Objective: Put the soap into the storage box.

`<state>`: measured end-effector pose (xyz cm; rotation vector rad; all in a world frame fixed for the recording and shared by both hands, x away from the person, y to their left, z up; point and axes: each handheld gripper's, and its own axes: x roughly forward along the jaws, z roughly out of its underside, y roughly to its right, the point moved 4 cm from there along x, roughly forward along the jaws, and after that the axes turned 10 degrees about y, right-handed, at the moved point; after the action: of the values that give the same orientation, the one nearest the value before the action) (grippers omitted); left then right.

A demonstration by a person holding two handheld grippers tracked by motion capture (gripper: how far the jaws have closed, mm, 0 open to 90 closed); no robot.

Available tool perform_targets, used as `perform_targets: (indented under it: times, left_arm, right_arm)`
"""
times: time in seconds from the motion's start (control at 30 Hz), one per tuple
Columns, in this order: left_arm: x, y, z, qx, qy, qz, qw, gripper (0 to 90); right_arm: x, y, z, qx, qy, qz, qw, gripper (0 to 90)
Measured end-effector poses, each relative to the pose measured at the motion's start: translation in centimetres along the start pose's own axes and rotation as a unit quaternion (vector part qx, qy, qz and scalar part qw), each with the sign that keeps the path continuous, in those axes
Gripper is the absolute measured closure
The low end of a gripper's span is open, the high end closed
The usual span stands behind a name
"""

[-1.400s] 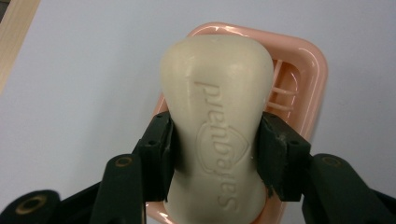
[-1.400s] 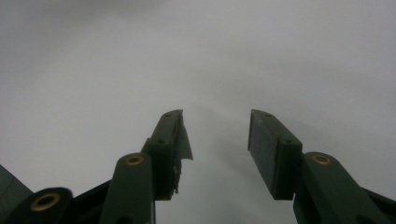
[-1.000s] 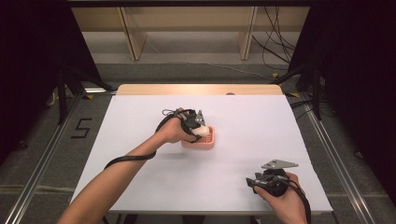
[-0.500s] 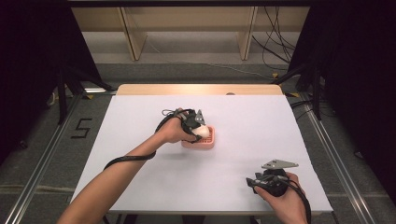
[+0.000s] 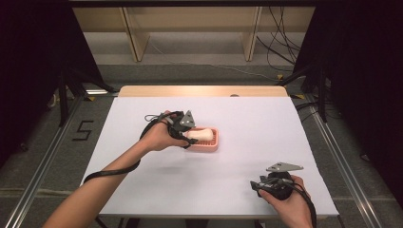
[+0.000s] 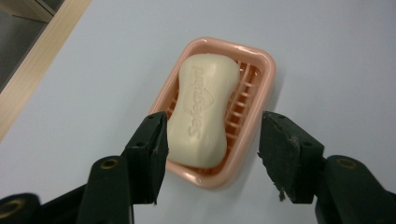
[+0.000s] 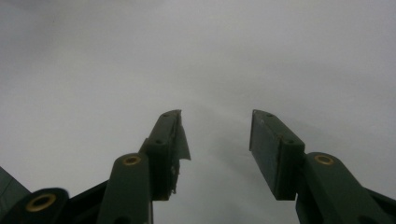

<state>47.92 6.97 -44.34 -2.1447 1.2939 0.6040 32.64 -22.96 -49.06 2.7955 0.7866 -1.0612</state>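
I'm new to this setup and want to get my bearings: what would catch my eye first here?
The cream soap bar lying in a pink slotted soap dish near the middle of the white table. The left gripper hovers just above it, jaws open after just widening, pressing on nothing. The right gripper rests open near the table's near right corner.

Cream soap bar (image 6: 203,109), waisted oval w/ embossed lettering up, lies flat in pink slotted soap dish (image 6: 254,109). Dish sits approx mid-table, on white surface.
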Motion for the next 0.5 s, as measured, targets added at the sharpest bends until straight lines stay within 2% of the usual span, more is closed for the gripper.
perform_targets:
  times: [0.03,0.07,0.1,0.13,0.17,0.2,0.23,0.27,0.3,0.33,0.37,0.4,0.43,0.47,0.5]
  left_arm:
    - [-0.9,0.2,0.7,0.001,0.000,-0.004,1.0000,42.1]
    - [-1.2,0.4,1.2,-0.006,0.003,-0.006,1.0000,42.1]
    - [-1.7,0.6,1.6,-0.006,0.002,-0.009,0.9999,42.2]
    - [-1.7,0.6,1.6,-0.006,0.002,-0.009,0.9999,42.2]
    - [-2.6,1.2,2.4,-0.020,0.003,-0.011,0.9997,42.2]
    - [-2.6,1.2,2.4,-0.020,0.003,-0.011,0.9997,42.1]
    - [-3.3,1.8,3.4,-0.031,0.009,-0.014,0.9994,42.0]
    - [-3.3,1.8,3.4,-0.031,0.009,-0.014,0.9994,42.0]
    - [-4.2,2.4,4.6,-0.033,0.003,-0.010,0.9994,41.9]
    - [-4.2,2.4,4.6,-0.033,0.003,-0.010,0.9994,41.9]
    - [-4.9,3.2,6.1,-0.031,-0.005,-0.006,0.9995,41.9]
    - [-5.4,3.6,6.9,-0.032,-0.016,0.002,0.9994,41.9]
    - [-5.7,4.1,7.7,-0.036,-0.012,-0.002,0.9993,41.9]
    - [-6.2,4.5,8.5,-0.039,-0.018,0.000,0.9991,41.9]
    - [-6.2,4.5,8.5,-0.039,-0.018,0.000,0.9991,41.8]
  right_arm:
    - [0.0,0.0,0.0,-0.001,-0.001,0.000,1.0000,53.8]
    - [-0.1,-0.2,0.1,0.012,-0.009,0.004,0.9999,53.6]
    - [0.0,0.0,0.0,-0.005,-0.001,0.001,1.0000,53.5]
    - [0.0,0.0,0.0,-0.005,-0.001,0.001,1.0000,53.5]
    - [0.0,0.0,0.1,-0.002,-0.005,0.002,1.0000,53.4]
    - [0.0,0.1,0.1,-0.004,-0.003,0.000,1.0000,53.4]
    - [0.0,0.1,0.1,0.002,-0.003,-0.001,1.0000,53.4]
    - [0.0,0.1,0.1,0.002,-0.003,-0.001,1.0000,53.4]
    - [-0.2,-0.1,0.1,0.018,-0.014,0.003,0.9997,53.4]
    - [-0.2,-0.1,0.1,0.018,-0.014,0.003,0.9997,53.4]
    - [-0.1,0.1,0.0,0.005,-0.006,0.001,1.0000,53.4]
    - [-0.1,0.1,0.0,0.003,-0.005,0.000,1.0000,53.4]
    - [-0.2,0.1,0.1,0.001,-0.006,0.002,1.0000,53.4]
    - [-0.2,0.1,0.1,-0.003,-0.005,0.003,1.0000,53.4]
    - [-0.2,-0.2,0.2,0.014,-0.014,0.004,0.9998,53.4]
